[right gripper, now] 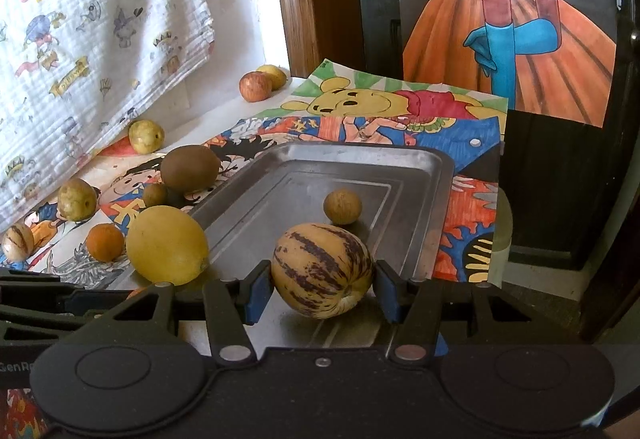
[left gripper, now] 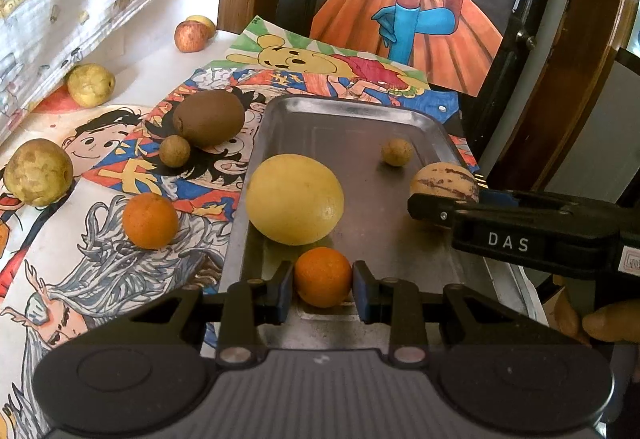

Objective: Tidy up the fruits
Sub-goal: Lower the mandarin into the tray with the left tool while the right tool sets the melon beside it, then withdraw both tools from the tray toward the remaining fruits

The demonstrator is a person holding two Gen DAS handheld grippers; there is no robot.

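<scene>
Steel and slick, the tray [left gripper: 352, 119] is holding round fruit that could roll at a nudge. We are bringing the left claw [left gripper: 323, 281] around an orange [left gripper: 322, 277] at the tray's 6 o'clock edge, pads hugging its sides; whether they are gripping or just resting we cannot tell. The right claw [right gripper: 322, 285] is bracketing the striped melon [right gripper: 322, 269] near the tray's 4 o'clock side, with small gaps showing, so it looks narrowly open. If we are letting go carelessly, the orange may be rolling off the low rim, or the melon bumping the small nut [right gripper: 342, 206] at 1 o'clock. The lemon [left gripper: 295, 199], just beyond the orange, is crowding our withdrawal.
</scene>
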